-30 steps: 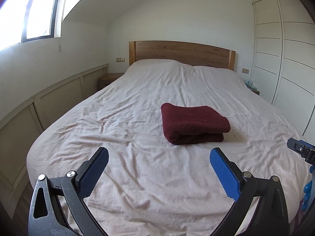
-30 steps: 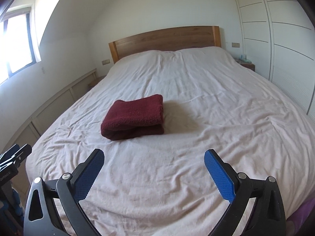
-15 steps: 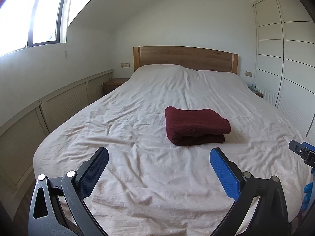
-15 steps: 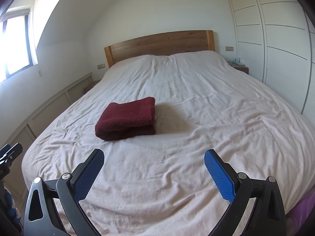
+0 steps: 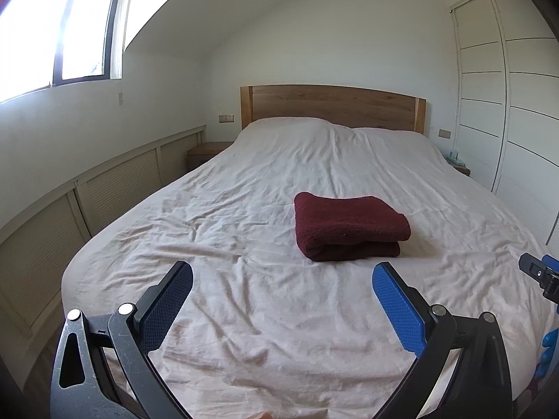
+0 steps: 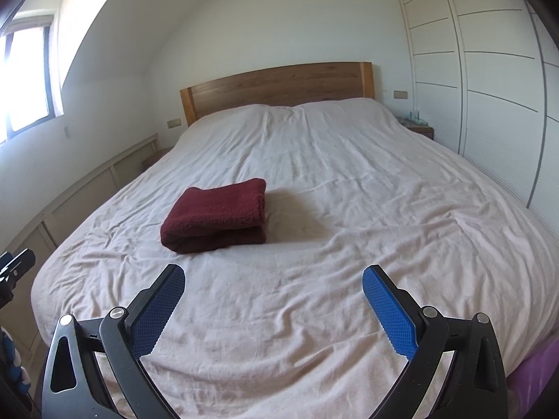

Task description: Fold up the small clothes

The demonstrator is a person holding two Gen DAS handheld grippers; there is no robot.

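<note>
Dark red folded cloth (image 5: 349, 225) lies on the bed (image 5: 265, 314), roughly mid-mattress, fold edge toward the cameras; what kind of garment it is cannot be told. It sits well apart from both grippers. Left gripper (image 5: 282, 281): fingers spread wide, nothing between them, above the rumpled sheet near the foot of the bed. Right gripper (image 6: 273, 283): same, wide apart and empty. Each gripper shows only as a cut-off sliver at the other camera's frame edge. Wooden headboard (image 5: 332, 104) behind. Small items on the nightstand (image 6: 419, 126) too small to identify. Purple patch at lower right of right view, cut off.
</note>
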